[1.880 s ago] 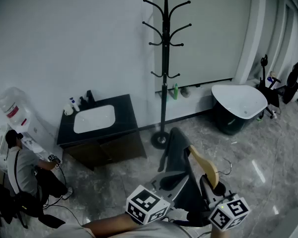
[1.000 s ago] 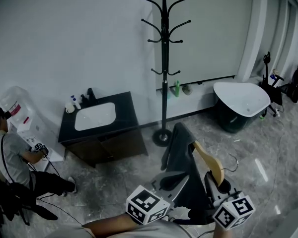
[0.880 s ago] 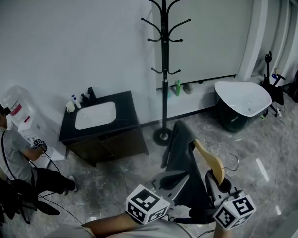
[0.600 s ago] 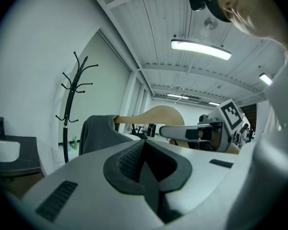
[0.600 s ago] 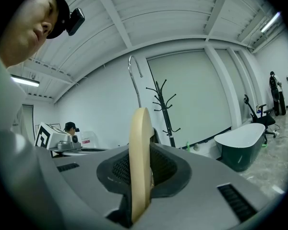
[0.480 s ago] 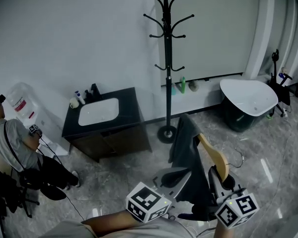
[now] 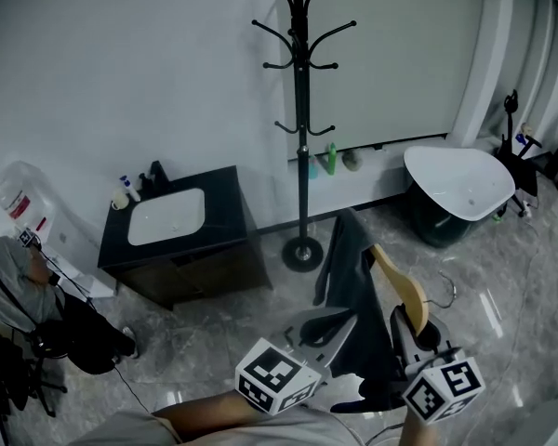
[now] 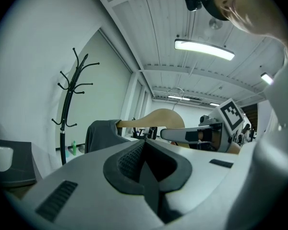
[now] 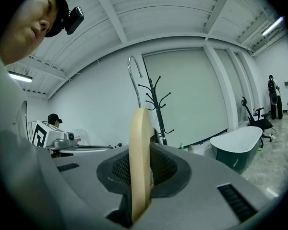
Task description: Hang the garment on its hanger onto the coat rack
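A tall black coat rack (image 7: 300,137) stands on the floor by the wall, its hooks bare. A dark grey garment (image 7: 347,258) drapes over a wooden hanger (image 7: 405,291) with a metal hook (image 7: 446,291), short of the rack's base. My right gripper (image 7: 411,328) is shut on the hanger's wooden arm, seen edge-on between its pads (image 9: 140,176), with the hook (image 9: 132,75) rising above. My left gripper (image 7: 339,323) sits beside the garment's lower part; its jaws (image 8: 145,169) meet, and no cloth shows between them. The rack (image 8: 67,109) (image 9: 156,104) lies ahead in both gripper views.
A black vanity with a white sink (image 7: 167,216) stands left of the rack. A white bathtub (image 7: 456,184) stands to its right, with an exercise bike (image 7: 516,119) behind it. A person (image 7: 19,286) sits at far left by a water dispenser (image 7: 14,198). Bottles (image 7: 330,159) line the wall base.
Both grippers and the hanger with the garment have come nearer the rack, whose top now reaches the frame's edge. The seated person at left has bent lower. The grips look the same.
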Demonstrator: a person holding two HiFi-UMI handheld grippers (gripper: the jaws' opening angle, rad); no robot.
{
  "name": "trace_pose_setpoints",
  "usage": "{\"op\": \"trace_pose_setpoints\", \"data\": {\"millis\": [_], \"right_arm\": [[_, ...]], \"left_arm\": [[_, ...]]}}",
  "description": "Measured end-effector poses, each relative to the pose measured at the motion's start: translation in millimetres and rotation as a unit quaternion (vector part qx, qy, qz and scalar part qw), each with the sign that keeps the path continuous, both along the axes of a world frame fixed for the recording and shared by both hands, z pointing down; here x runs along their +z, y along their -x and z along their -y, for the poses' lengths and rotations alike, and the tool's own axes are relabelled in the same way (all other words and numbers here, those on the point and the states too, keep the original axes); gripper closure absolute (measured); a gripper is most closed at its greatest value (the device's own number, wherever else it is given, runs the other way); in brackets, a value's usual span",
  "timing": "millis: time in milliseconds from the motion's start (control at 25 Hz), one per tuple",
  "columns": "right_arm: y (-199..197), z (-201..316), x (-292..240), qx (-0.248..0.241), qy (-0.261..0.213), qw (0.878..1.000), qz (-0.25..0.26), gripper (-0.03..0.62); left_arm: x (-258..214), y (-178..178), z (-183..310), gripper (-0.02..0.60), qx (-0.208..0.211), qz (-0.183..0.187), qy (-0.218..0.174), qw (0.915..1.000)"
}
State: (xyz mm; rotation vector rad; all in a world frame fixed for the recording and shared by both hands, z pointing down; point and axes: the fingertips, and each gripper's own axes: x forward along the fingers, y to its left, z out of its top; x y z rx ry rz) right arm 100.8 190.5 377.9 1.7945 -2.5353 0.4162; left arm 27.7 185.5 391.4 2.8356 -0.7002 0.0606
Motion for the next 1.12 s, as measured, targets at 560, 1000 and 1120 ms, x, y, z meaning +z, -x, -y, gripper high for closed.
{"op": "trace_pose_setpoints", "data": {"millis": [560, 1000, 1120], "right_arm": [[-29, 175, -28, 0.066, -0.018, 0.997, -0.023, 0.536], [-64, 313, -51, 0.066, -0.036, 0.996, -0.042, 0.536], [-82, 351, -49, 0.059, -0.036, 0.997, -0.044, 0.536]], "left_arm": [[-17, -6, 183, 0.576, 0.038, -0.019, -0.013, 0.9990], [-13, -17, 298, 0.576, 0.017, -0.018, -0.007, 0.9997], [-12, -33, 337, 0.577, 0.005, -0.017, -0.011, 0.9998]]}}
